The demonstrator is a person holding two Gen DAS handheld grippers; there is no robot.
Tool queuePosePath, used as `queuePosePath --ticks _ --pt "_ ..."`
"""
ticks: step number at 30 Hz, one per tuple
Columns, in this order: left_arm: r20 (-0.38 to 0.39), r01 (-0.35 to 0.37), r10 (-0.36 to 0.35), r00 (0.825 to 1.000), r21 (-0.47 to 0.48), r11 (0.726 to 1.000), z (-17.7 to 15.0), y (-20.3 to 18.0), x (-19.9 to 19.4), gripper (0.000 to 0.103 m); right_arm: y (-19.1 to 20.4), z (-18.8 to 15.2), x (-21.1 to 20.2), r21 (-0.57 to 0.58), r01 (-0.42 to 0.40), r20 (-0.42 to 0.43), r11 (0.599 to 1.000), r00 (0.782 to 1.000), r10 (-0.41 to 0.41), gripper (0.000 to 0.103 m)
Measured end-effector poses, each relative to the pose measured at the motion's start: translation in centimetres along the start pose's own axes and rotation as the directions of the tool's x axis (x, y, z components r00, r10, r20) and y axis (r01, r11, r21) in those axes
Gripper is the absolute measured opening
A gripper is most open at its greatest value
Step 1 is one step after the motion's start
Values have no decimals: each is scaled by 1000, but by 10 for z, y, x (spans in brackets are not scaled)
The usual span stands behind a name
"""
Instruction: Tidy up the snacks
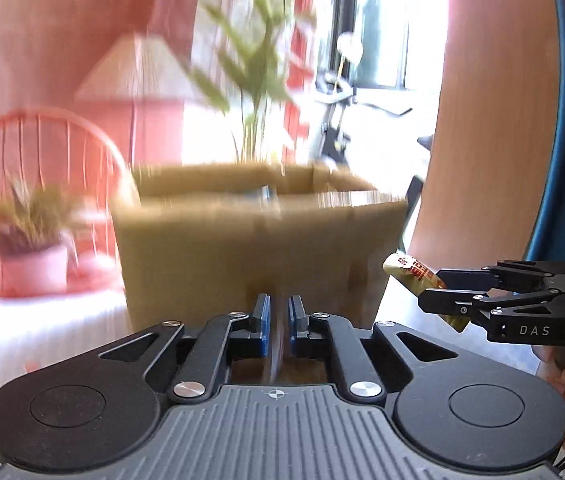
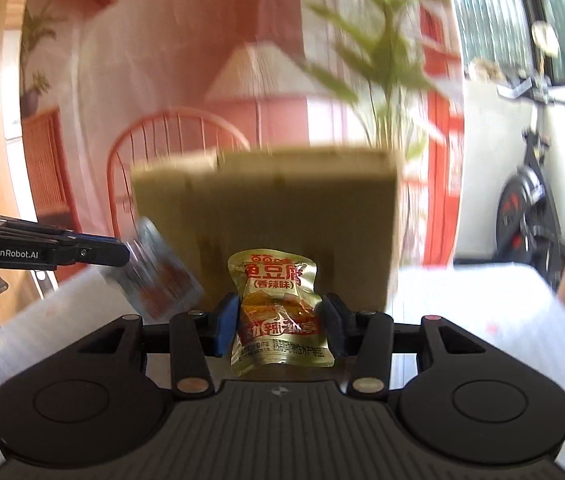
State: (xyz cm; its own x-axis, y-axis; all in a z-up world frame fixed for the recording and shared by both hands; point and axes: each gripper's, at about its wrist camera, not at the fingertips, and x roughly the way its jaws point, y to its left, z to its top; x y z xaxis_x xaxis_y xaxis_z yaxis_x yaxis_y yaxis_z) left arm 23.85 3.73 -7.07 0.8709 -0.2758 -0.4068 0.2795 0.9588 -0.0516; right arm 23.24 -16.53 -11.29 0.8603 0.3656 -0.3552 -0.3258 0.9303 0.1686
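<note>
Two snack packets are held up in front of one cardboard box [image 2: 266, 216], one in each claw. The gold packet [image 2: 278, 312] sits upright between the blue pads [image 2: 227, 320] of the right claw [image 2: 280, 322], its top rising above the fingertips and its bottom edge hanging below them; the box stands just beyond it, straight ahead. The packet's face carries red and white Chinese print; the small line in brackets reads 香辣味, and the rest is only partly readable. The right claw is clenched on this packet, jaws spread only as wide as the pouch, both pads pressing its sides. In the left wrist view the same claw [image 1: 426, 294] enters from the right with the packet [image 1: 414, 272] sticking out past its tips, and "DAS" is printed on its body. The left claw [image 2: 126, 254], marked "GenRobot.AI", reaches in from the left of the right claw, gripping a clear packet [image 2: 154, 276] with reddish-brown contents that hangs tilted beyond its tips, blurred, beside the box's lower left corner. From its own camera the left claw [image 1: 278, 322] has its pads [image 1: 261, 320] nearly together, with the packet seen edge-on as a thin sliver [image 1: 276, 344] between them; the box [image 1: 242, 248] fills the view directly ahead, its top open.
</note>
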Motion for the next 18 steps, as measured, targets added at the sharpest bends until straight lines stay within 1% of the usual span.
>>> queuePosePath --ticks 3,5,8,9,10,12,14,16,18 --pt "31 -3 3 1000 22 1000 18 2 2 10 3 25 2 -32 -6 50 999 999 8 48" --pt "38 -10 9 999 13 1000 21 3 4 10 3 37 4 -44 -6 72 999 997 9 48" --pt "-3 13 -13 1000 -41 999 11 9 11 13 7 44 7 -51 -14 83 999 996 18 48" --pt "-26 26 -28 999 -57 998 4 15 15 22 8 43 7 -53 -16 79 998 997 20 48" --pt "-54 43 -47 997 -70 997 -4 16 18 38 8 42 8 -53 -19 72 998 997 23 48" --pt "-106 72 -81 991 -86 994 -22 18 23 57 9 37 8 -50 -20 56 999 998 23 48" --pt "-181 71 -84 980 -76 995 -41 15 36 57 7 30 9 -36 -21 39 999 999 22 48" --pt "-255 61 -79 964 -75 995 -58 13 55 57 4 22 9 -17 -15 23 1000 1000 16 48" --pt "-304 32 -52 951 -69 997 -73 11 72 57 0 15 10 4 -6 8 1000 1000 6 48"
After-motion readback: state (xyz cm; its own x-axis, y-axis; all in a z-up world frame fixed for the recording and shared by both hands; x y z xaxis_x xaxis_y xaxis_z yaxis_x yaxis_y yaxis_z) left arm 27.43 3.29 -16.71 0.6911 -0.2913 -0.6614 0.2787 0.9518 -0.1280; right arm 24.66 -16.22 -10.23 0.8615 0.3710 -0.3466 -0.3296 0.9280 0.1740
